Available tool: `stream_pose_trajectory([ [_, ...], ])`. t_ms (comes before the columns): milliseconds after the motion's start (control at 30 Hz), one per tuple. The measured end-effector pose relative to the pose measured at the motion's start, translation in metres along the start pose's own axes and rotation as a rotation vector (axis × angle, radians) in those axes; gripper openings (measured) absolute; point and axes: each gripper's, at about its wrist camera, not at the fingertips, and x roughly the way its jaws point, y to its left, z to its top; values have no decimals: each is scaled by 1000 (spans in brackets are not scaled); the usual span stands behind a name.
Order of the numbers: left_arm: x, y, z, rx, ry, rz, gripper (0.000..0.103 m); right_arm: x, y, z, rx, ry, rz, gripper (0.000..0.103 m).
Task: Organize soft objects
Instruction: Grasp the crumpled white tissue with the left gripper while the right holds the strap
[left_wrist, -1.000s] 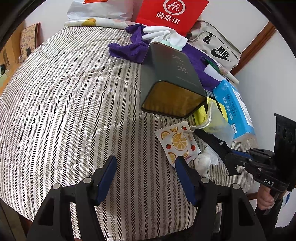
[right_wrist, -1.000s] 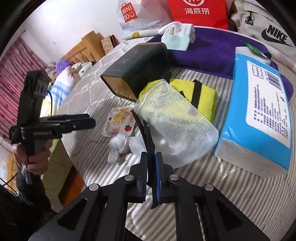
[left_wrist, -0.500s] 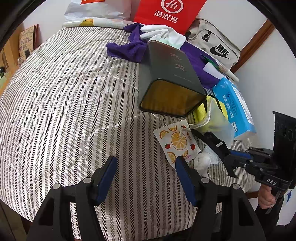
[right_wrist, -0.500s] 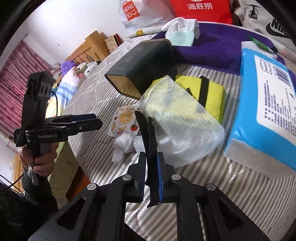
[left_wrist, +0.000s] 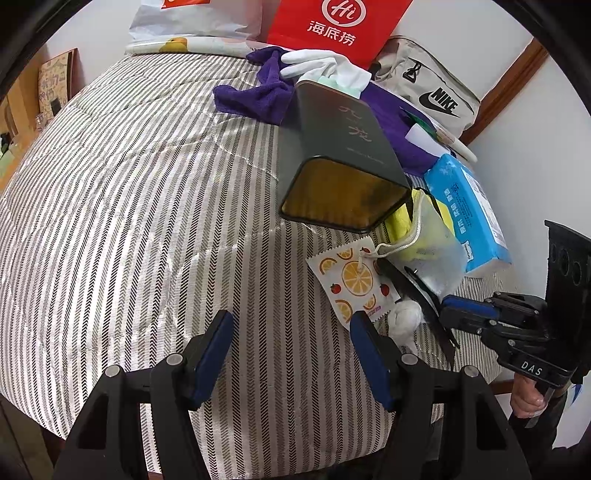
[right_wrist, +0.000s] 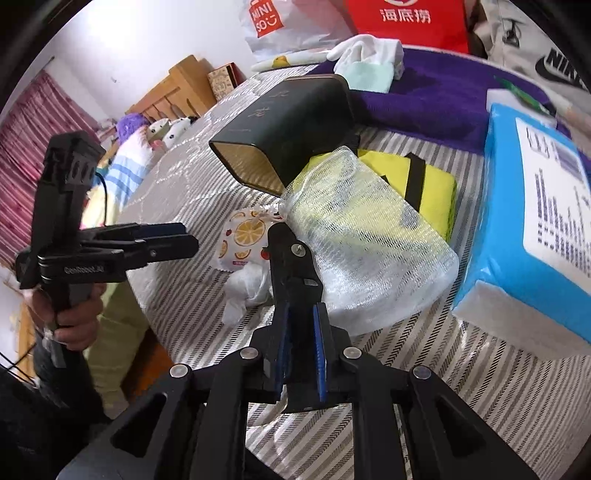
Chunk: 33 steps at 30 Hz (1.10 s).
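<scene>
Mesh pouch (right_wrist: 369, 243) lay on the striped quilt (left_wrist: 129, 221), right side of the bed, between the dark tin (right_wrist: 291, 129) and the blue tissue pack (right_wrist: 528, 221). Pouch was white, see-through netting, puffy, drawstring neck pointing toward the tin's open gold mouth; something yellow showed through it. It partly covered a yellow folded item with a black strap (right_wrist: 432, 184). The cord ran from its neck over the fruit-print packet (left_wrist: 354, 280), which lay flat just in front of the tin. A white crumpled wad (right_wrist: 247, 288) sat beside the packet, near the bed edge. Right gripper (right_wrist: 301, 314) was low at the pouch's near end, jaws nearly together with a narrow gap; can't tell if any mesh was pinched, since the fingers hid the contact. Left gripper (left_wrist: 291, 350) hovered over bare quilt, jaws about half apart, nothing between them. Purple cloth (left_wrist: 258, 99), white gloves (left_wrist: 314, 62), red bag (left_wrist: 332, 26) and beige bag (left_wrist: 432, 88) were piled at the far end.
</scene>
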Motion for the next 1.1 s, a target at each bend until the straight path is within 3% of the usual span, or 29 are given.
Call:
stream_pose_trajectory([
  [200, 1, -1, -1, -1, 2, 3, 63, -15, 1, 1, -11, -46, -128, 14],
  [333, 2, -5, -1, 8, 5, 2, 63, -9, -4, 1, -8, -15, -94, 14],
  [567, 3, -6, 0, 9, 7, 5, 63, 7, -1, 0, -21, -23, -132, 14],
  [633, 3, -7, 0, 13, 6, 3, 63, 6, 4, 0, -41, -58, -142, 3],
  [700, 2, -10, 0, 23, 2, -1, 63, 2, 10, -2, -69, -77, -141, 3],
  [1100, 13, -68, -5, 230, -6, -41, 63, -49, 2, -32, -10, -184, -180, 3],
])
